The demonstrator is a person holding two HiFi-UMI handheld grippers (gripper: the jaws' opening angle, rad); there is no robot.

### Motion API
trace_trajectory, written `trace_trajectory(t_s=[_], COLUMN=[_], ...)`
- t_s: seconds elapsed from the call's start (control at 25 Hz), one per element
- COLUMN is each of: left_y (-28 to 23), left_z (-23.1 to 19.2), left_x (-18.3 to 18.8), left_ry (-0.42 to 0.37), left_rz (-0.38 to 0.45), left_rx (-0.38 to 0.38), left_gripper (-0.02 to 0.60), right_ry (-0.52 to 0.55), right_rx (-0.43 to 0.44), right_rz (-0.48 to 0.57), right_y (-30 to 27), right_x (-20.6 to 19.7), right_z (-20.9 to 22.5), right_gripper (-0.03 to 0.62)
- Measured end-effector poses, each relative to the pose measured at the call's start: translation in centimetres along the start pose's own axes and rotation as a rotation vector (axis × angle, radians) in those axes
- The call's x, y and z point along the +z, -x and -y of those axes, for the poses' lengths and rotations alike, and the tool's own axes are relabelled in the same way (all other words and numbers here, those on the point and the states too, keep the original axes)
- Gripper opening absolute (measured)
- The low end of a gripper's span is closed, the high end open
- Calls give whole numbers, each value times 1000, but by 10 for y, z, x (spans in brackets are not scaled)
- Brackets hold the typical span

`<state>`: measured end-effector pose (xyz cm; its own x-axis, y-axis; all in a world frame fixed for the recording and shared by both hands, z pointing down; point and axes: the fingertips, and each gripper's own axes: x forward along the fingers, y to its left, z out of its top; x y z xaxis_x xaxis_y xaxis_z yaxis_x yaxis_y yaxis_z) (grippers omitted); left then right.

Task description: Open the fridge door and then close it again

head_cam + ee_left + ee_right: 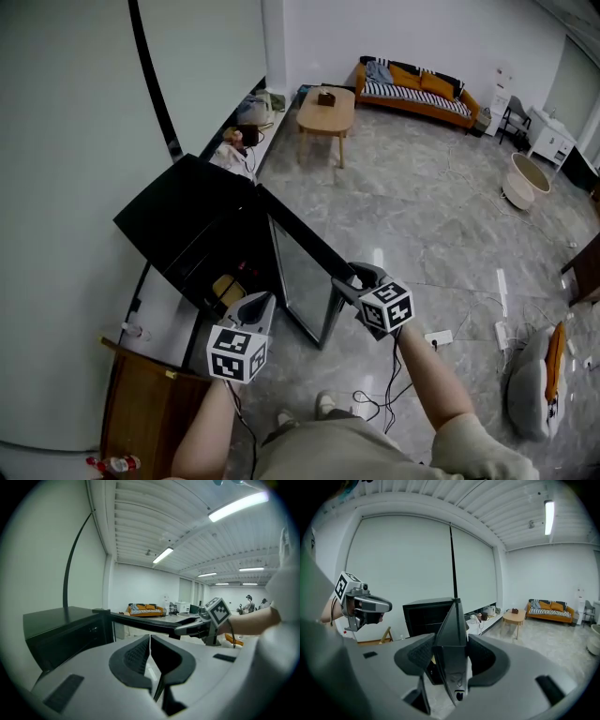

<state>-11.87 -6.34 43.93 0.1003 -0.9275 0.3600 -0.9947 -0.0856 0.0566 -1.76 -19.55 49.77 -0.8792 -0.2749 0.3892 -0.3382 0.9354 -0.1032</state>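
We judge the step in hand to be swinging the fridge door [454, 616] by its free edge, and whether it is on its way open or back shut we cannot tell from here. To do it well we should let the right gripper [451, 654] follow the arc about the hinge rather than pull in a straight line. The wrist should turn with the panel so that the pads stay flat on both faces, with steady pressure so that the thin edge does not slip out. The right fingers [417, 654] stand well apart, yet they are not empty. The door's upper corner runs up between them, one pad on each face, and we read this as a firm clamp on the door. Beyond those fingertips, further along the way they point, stands the black fridge [178, 225] with its dark inside showing. The door [305, 281] stands out from it at a wide angle, about half open. The left gripper [149, 656] has its fingers [136, 656] pressed together with nothing between them and touches nothing. The fridge lies just ahead of its tips, with the door's top edge [140, 620] running across in front. We would hold that hand clear of the gap so that the door cannot catch it.
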Motion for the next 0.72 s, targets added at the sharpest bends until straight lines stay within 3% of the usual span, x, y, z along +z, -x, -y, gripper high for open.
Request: trace_trajectory(t_s=[0.72], left_y=[60], left_z=[-39], left_x=[-26], left_ry=[80], left_rz=[24], left_rx=[80], left_gripper=[11], right_ry=[-38], right_rx=[22], right_rz=[-20], right_y=[-17], right_x=[5], right_z=[-71], right_gripper=[215])
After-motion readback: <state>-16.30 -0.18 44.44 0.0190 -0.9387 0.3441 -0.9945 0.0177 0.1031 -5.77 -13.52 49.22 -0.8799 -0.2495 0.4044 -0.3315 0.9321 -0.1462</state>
